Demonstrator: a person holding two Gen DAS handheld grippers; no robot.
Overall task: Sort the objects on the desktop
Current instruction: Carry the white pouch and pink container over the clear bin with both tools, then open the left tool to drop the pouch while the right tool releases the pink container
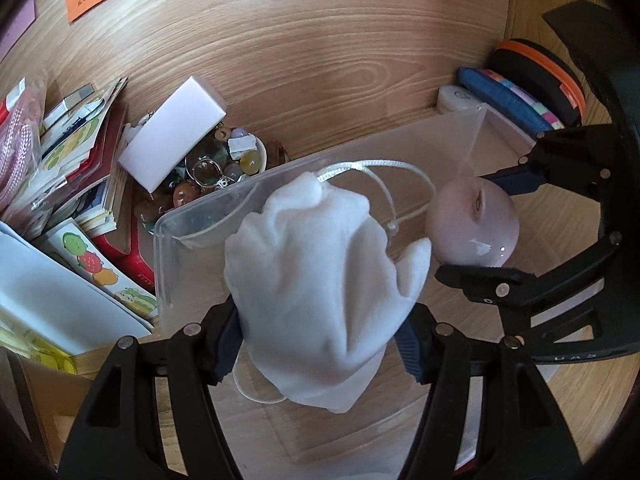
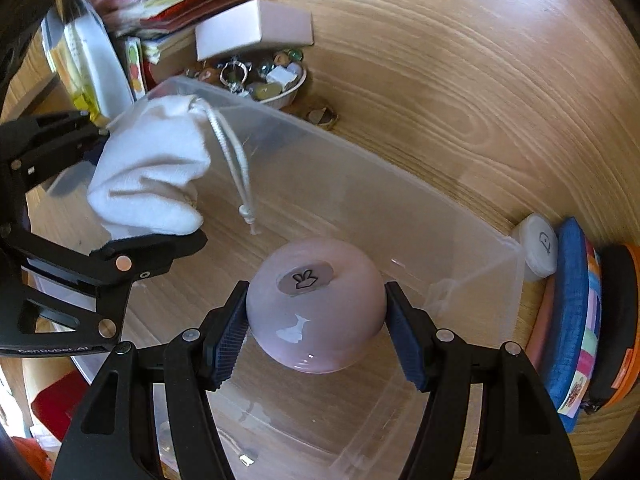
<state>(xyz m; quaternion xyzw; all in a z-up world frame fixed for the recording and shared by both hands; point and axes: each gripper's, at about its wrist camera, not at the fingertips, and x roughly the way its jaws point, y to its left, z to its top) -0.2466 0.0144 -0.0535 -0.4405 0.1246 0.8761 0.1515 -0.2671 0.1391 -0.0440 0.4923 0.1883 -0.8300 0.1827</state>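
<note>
My left gripper [image 1: 320,344] is shut on a white drawstring pouch [image 1: 320,280] and holds it over a clear plastic bin [image 1: 168,264]. The pouch also shows in the right wrist view [image 2: 152,172], with the left gripper [image 2: 148,188] around it. My right gripper [image 2: 316,332] is shut on a round pink device [image 2: 316,312] with a rabbit mark on top, held inside the bin [image 2: 472,216]. The pink device [image 1: 472,228] and the right gripper [image 1: 492,224] show in the left wrist view, to the right of the pouch.
A white block [image 1: 172,132] rests on a bowl of beads and rings [image 1: 228,168]. Books and sticker sheets [image 1: 72,168] pile at the left. A white disc [image 2: 540,248], a blue pouch [image 2: 576,320] and a black-orange case [image 2: 620,320] lean at the right.
</note>
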